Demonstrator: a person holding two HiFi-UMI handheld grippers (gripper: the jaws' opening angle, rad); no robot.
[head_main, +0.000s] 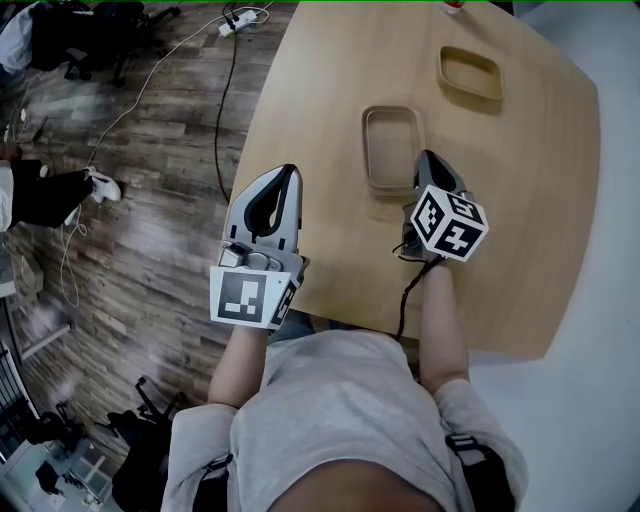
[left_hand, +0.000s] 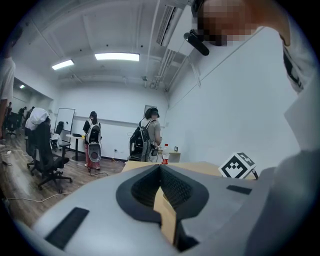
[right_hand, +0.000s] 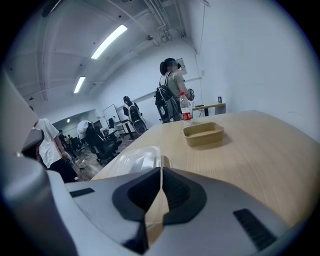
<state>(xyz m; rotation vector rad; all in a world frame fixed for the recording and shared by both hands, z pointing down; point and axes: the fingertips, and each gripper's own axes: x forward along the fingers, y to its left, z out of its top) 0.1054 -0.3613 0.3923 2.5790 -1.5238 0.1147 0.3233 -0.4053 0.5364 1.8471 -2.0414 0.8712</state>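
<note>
I can read no words or numbers anywhere. My left marker cube (head_main: 243, 297) and right marker cube (head_main: 448, 222) carry only black-and-white squares. The bottle (right_hand: 186, 111) label is too small to read.

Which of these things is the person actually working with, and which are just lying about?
In hand:
- right gripper, jaws together, close by the clear-lidded tray
- left gripper, jaws together, nothing between them

Lying about:
- open tray farther along the table
- bottle
- cables on the floor
- office chair
</note>
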